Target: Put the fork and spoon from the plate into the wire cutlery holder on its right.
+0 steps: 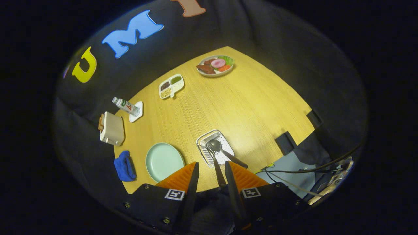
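I see the wooden table from high up. The green plate sits bare at ten o'clock from my gripper, whose fingers stand apart, holding nothing. The wire cutlery holder is at twelve o'clock, just ahead, with the fork and spoon lying in it. A food plate and a snack tray lie far beyond.
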Demonstrator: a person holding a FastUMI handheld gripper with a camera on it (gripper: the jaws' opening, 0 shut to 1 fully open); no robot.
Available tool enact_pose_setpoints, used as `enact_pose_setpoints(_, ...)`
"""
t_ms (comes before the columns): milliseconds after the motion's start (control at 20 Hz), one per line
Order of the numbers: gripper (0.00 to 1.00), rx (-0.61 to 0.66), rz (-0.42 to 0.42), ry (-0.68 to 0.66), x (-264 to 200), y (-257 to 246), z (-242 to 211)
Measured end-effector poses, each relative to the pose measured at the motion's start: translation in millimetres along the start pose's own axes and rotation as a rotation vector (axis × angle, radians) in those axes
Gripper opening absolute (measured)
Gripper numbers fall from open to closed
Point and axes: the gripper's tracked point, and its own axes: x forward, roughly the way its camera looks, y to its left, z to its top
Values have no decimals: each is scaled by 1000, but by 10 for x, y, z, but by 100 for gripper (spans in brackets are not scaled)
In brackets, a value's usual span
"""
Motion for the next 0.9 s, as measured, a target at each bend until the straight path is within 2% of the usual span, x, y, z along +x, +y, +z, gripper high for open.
enact_pose_setpoints(250, 49, -83, -7, -404, -500, 252, 860)
enact_pose_setpoints(500, 49, -190, -45, -718, -1077, 470, 1415)
enact_pose_setpoints(650, 49, -255, -73, -812, -1302, 559, 1562)
enact_pose_setpoints(900, 49, -266, -60, -826, -1249, 671, 1603)
